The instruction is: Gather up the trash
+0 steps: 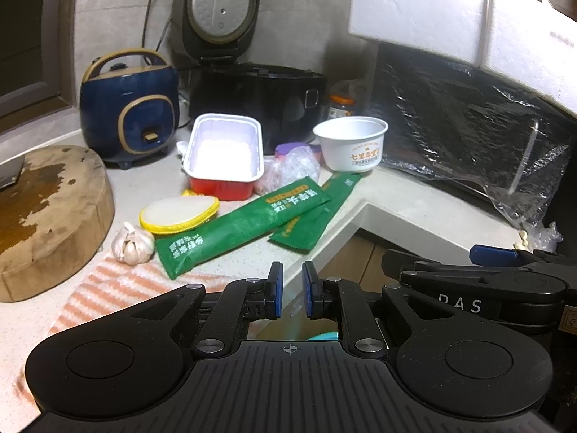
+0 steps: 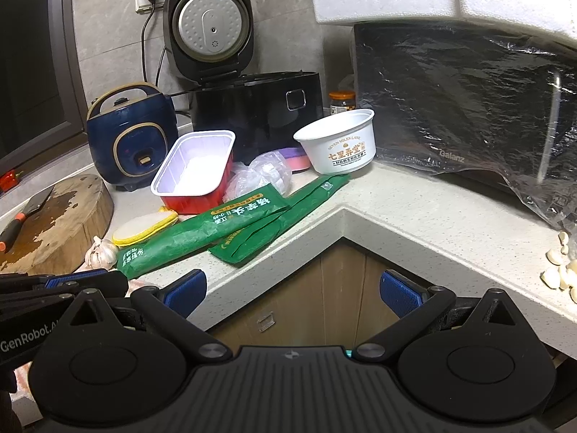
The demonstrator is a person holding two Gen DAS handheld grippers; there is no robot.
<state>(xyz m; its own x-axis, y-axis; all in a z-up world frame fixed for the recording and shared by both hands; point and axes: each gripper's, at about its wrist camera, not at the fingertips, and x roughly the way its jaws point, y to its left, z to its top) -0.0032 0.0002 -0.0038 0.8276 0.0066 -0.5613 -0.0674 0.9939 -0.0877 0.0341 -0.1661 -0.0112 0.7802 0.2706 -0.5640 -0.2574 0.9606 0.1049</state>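
Note:
Trash lies on the corner of the worktop: two green paper wrappers (image 1: 245, 225) (image 2: 212, 229), one across the other, a red tray with a white inside (image 1: 223, 153) (image 2: 194, 169), a white paper bowl (image 1: 351, 146) (image 2: 340, 144), a crumpled clear plastic bag (image 1: 294, 169) (image 2: 261, 176) and a yellow-rimmed lid (image 1: 180, 214) (image 2: 144, 229). My left gripper (image 1: 291, 290) hangs at the counter's front edge, jaws nearly together with a narrow gap, nothing between them. My right gripper (image 2: 293, 290) is open and empty, below the counter's inner corner, short of the wrappers.
A round wooden chopping block (image 1: 47, 213) with a knife (image 2: 21, 220) is at left, a garlic bulb (image 1: 131, 243) and a striped cloth (image 1: 119, 285) beside it. Two rice cookers (image 1: 131, 108) (image 1: 252, 97) stand behind. A plastic-wrapped microwave (image 2: 468, 108) is at right, garlic cloves (image 2: 560, 270) near it.

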